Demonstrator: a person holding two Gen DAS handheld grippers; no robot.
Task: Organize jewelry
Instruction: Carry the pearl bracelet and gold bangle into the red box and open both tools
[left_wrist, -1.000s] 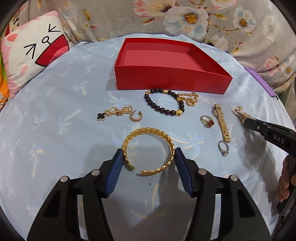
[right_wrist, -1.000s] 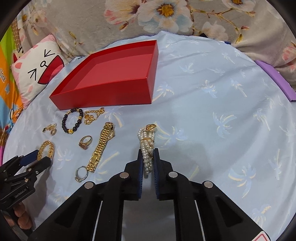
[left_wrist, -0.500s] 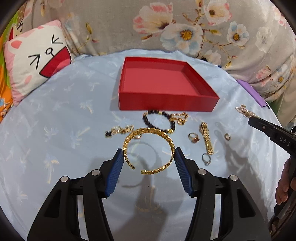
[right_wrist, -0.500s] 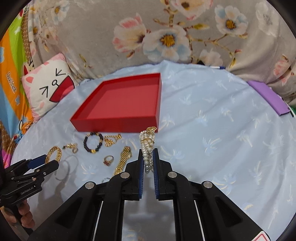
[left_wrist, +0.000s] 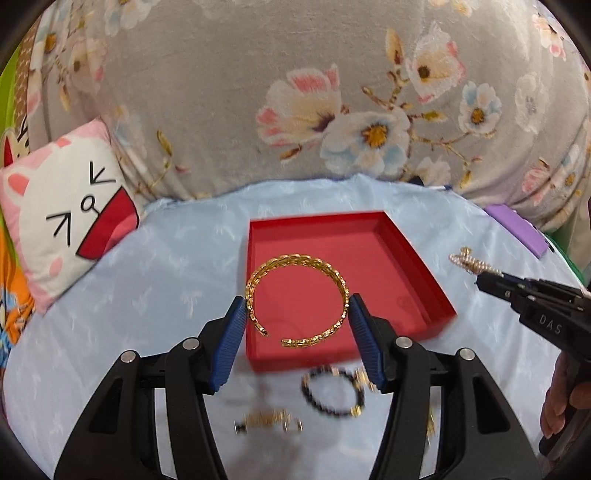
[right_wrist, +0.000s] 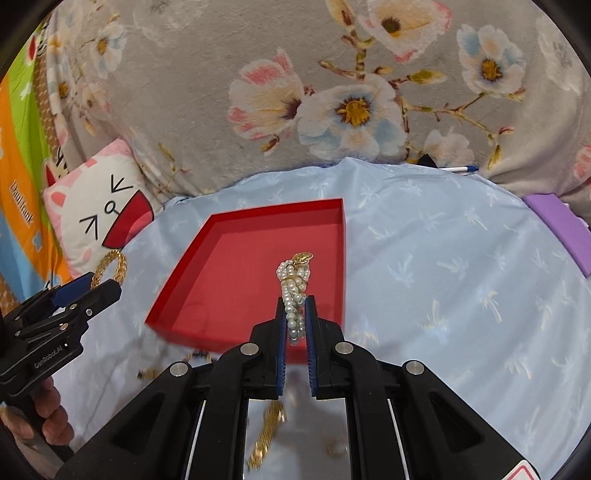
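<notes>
My left gripper (left_wrist: 297, 317) is shut on a gold open bangle (left_wrist: 295, 266) and holds it in the air over the front of the red box (left_wrist: 406, 254). My right gripper (right_wrist: 295, 314) is shut on a pearl bracelet (right_wrist: 293, 284) with a gold clasp, held above the box's (right_wrist: 236, 266) front right part. The box is empty. The right gripper with the pearls (left_wrist: 469, 262) shows at the right of the left wrist view; the left gripper with the bangle (right_wrist: 110, 266) shows at the left of the right wrist view.
Below the grippers on the light blue cloth (left_wrist: 166, 266) lie a black bead bracelet (left_wrist: 332, 395), a gold chain with a clover charm (left_wrist: 269, 421) and a gold watch-style bracelet (right_wrist: 267, 435). A cat cushion (left_wrist: 70, 221) is left, a purple block (right_wrist: 561, 225) right, a floral blanket behind.
Both grippers have risen from the cloth with their pieces and moved forward over the red box. The other jewelry has slid down to the bottom of both views.
</notes>
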